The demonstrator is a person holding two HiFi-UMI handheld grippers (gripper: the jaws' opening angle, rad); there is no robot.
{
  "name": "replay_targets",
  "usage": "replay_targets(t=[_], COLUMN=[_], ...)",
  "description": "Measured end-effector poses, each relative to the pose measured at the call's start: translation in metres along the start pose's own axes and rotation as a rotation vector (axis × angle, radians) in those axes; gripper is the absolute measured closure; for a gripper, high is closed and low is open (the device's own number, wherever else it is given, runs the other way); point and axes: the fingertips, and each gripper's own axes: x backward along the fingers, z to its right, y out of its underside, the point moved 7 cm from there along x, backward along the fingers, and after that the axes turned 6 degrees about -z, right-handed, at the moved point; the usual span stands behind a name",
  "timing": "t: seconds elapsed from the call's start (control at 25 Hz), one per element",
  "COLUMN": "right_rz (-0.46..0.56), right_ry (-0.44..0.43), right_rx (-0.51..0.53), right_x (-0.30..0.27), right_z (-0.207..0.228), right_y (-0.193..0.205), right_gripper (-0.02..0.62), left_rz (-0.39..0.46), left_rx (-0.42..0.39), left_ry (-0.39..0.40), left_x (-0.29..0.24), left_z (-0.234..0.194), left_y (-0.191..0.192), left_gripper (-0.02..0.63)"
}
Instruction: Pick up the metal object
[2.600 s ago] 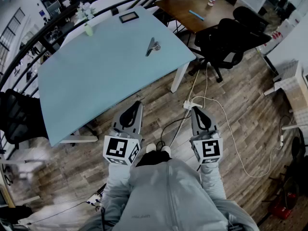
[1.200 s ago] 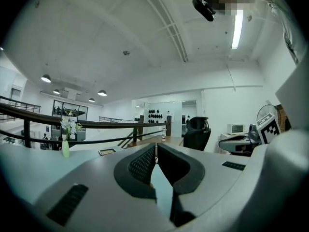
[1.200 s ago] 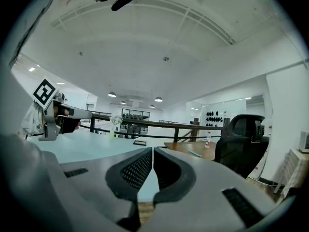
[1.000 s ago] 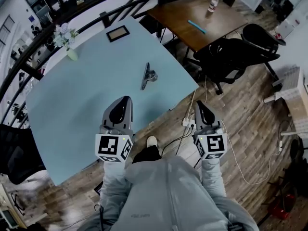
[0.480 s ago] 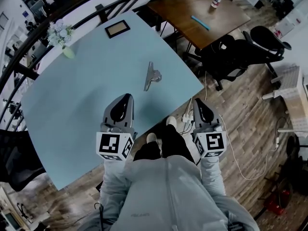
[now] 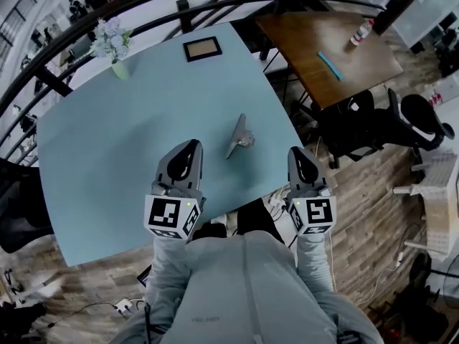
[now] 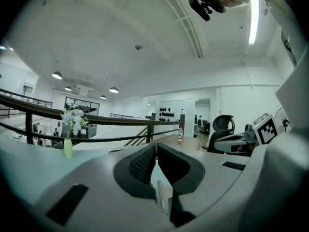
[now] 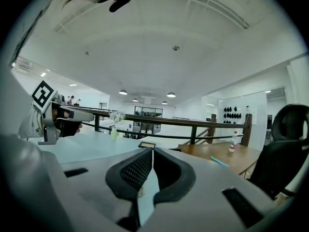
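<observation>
The metal object, a slim grey clip-like piece with a small round part at its side, lies on the light blue table near the table's right edge. My left gripper is shut and empty above the table, to the left of the object and a little nearer to me. My right gripper is also shut and empty, by the table's right corner, on the object's right. In the left gripper view the left gripper has its jaws together. The right gripper looks the same in its own view.
A small picture frame and a vase of flowers stand at the table's far side. Beyond is a brown table with a bottle and a blue pen. Black office chairs stand at the right, a dark railing behind.
The person has walked up to the blue table. Both grippers moved forward: the left is now over the tabletop, the right at its corner, and the metal object lies closer between them.
</observation>
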Motion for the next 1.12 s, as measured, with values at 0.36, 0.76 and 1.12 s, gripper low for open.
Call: replay_targets(t=[0.36,0.76,1.12], right_rz=[0.047,0.074,0.086], right_ry=[-0.227,-0.436,-0.508], right_rx=[0.097,0.159,0.181], right_x=[-0.1,-0.153,-0.16], right_z=[0.062,0.097,0.091], right_y=[-0.041,-0.053,-0.057], right_gripper=[0.571,0.571,0.571], left_rz=[0.032,0.041,0.028], left_rx=[0.038,0.085,0.097], left_ry=[-0.214,-0.432,-0.487], left_x=[-0.06,-0.082,-0.072], left_z=[-0.001,0.021,0.026], left_y=[-0.028,-0.029,-0.027], left_gripper=[0.569,0.569,0.569])
